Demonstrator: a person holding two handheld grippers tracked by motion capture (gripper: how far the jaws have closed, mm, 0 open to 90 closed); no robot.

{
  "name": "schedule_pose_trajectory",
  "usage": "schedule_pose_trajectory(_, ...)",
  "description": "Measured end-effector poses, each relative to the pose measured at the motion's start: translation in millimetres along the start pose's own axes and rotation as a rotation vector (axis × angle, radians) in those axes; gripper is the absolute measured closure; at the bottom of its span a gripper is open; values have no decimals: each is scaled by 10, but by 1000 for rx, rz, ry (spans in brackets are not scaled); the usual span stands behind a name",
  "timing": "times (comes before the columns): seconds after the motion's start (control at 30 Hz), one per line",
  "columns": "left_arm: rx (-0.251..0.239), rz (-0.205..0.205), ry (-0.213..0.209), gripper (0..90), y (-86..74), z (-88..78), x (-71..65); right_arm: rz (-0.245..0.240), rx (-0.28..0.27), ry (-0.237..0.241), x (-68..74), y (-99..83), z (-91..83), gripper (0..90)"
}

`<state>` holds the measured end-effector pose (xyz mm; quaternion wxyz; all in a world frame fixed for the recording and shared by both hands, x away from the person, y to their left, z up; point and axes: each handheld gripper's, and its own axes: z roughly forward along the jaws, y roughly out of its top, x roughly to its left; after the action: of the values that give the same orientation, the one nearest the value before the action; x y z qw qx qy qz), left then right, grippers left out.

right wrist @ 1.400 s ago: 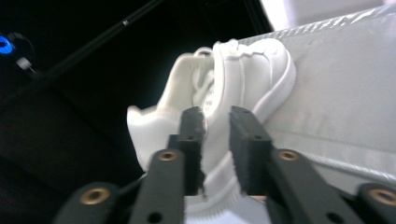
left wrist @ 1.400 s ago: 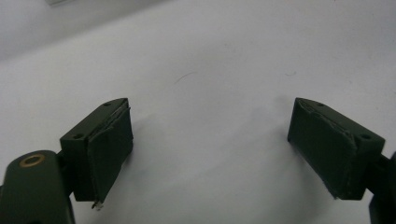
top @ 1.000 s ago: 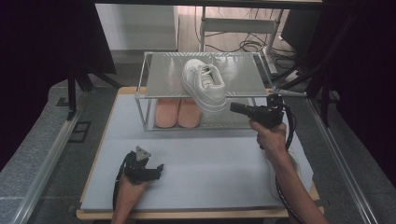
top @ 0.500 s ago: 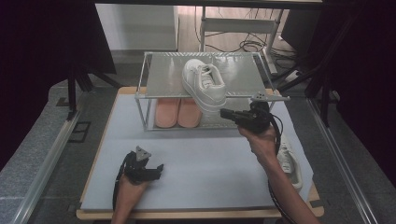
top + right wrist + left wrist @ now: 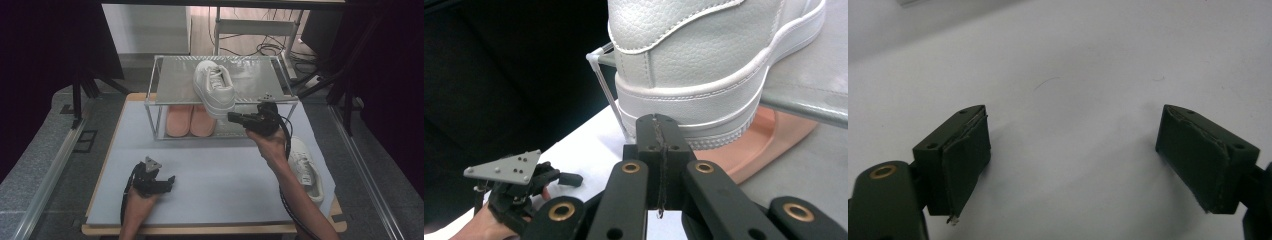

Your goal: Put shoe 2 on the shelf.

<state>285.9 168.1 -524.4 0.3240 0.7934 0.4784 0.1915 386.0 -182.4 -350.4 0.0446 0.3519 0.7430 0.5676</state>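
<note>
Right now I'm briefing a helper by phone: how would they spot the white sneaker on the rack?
Find the clear two-tier rack at the table's far edge. The white leather sneaker sits on its top shelf, heel overhanging the front edge. Unlike the peach slippers below and the second white sneaker on the mat, it's up high.

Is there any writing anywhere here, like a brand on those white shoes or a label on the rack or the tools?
None can be read.
White sneaker on the rack top: plain white heel and sole up close in the right gripper view, no logo or lettering on the parts shown.
White sneaker on the table: too small and blurred to tell.
Pink slippers, rack, left gripper, right gripper: no marks visible.
</note>
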Motion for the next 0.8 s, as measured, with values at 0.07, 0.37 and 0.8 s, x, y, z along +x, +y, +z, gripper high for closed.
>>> schedule_pose_trajectory(0.07,-1,1,0,143,0,0,0,0,7,2,-4,25,60,899)
schedule_pose_trajectory(0.37,0,0,-1,144,0,0,2,-9,13,7,-49,107,320,899)
schedule_pose_trajectory(0.8,1,0,-2,145,0,-1,4,-16,30,0,-71,232,630,899)
